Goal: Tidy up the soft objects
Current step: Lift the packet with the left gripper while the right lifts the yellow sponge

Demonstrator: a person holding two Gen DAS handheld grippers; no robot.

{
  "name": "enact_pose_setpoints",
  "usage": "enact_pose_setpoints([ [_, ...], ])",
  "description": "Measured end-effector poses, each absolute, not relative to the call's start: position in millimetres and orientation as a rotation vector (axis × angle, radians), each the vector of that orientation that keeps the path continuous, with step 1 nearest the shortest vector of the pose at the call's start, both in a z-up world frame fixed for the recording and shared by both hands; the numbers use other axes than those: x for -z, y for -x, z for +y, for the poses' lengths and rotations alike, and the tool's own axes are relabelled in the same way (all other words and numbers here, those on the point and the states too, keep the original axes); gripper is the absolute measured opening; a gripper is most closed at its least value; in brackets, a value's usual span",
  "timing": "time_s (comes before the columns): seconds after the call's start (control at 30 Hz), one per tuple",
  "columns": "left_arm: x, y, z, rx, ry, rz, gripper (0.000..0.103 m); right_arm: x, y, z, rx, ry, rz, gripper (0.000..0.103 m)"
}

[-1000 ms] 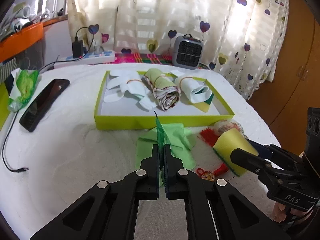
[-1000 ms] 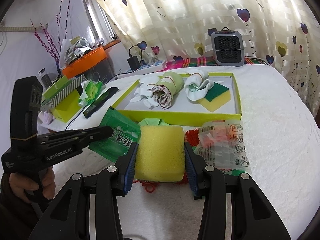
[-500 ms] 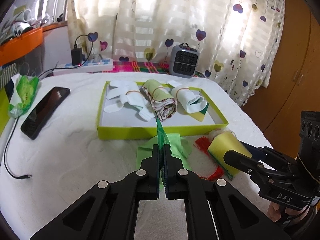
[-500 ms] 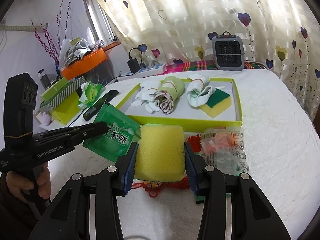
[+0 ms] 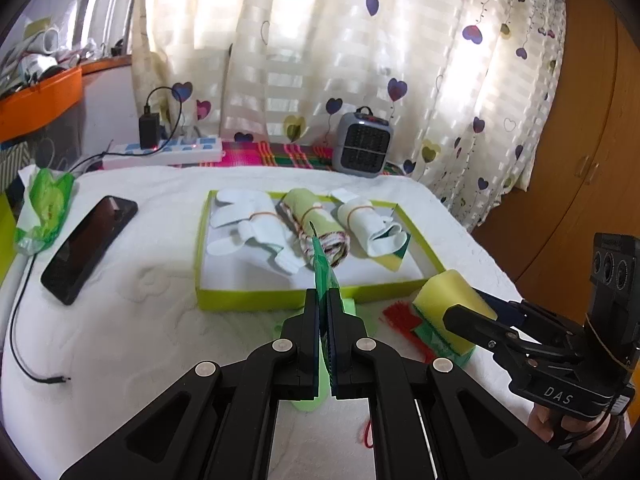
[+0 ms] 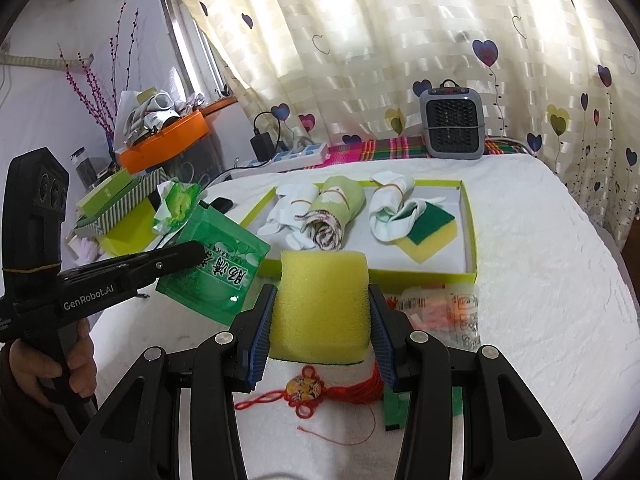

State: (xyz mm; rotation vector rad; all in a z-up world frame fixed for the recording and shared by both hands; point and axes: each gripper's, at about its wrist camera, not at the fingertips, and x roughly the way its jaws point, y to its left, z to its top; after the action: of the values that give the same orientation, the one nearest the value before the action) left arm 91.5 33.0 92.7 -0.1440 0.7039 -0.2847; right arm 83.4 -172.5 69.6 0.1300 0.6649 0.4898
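Holding two items clear of the bed, just short of the tray's near rim. My right gripper [image 6: 322, 320] is clamped on the yellow sponge [image 6: 324, 304], pads pressing its two side faces, green scouring layer underneath. My left gripper [image 5: 325, 336] is pinched fully closed on the green packet [image 6: 216, 272], gripped by one edge so it stands thin-side-up between the pads.

Green tray [image 5: 320, 299] sits mid-bed. Inside: three rolled cloths banded with rubber, and a second sponge at its right end. Bare floor shows along its near edge.

Handling, as I judge it: the sponge is light and springy and dents under the pads. A firm side grip suits it; it should rebound on release. The packet is limp, glossy film, likely slippery. An edge pinch holds it, but it may flop or swing.

Left on the bed near me: red tassel knot [image 6: 308, 390] and a clear wrapper [image 6: 444, 312].
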Motion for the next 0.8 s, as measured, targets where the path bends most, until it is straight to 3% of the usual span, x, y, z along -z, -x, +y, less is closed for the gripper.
enact_pose_setpoints([
  [0.8,-130,-161,47,0.287,0.153,0.651,0.003,-96,-132,-184,-0.416,-0.146,0.628,0.045],
])
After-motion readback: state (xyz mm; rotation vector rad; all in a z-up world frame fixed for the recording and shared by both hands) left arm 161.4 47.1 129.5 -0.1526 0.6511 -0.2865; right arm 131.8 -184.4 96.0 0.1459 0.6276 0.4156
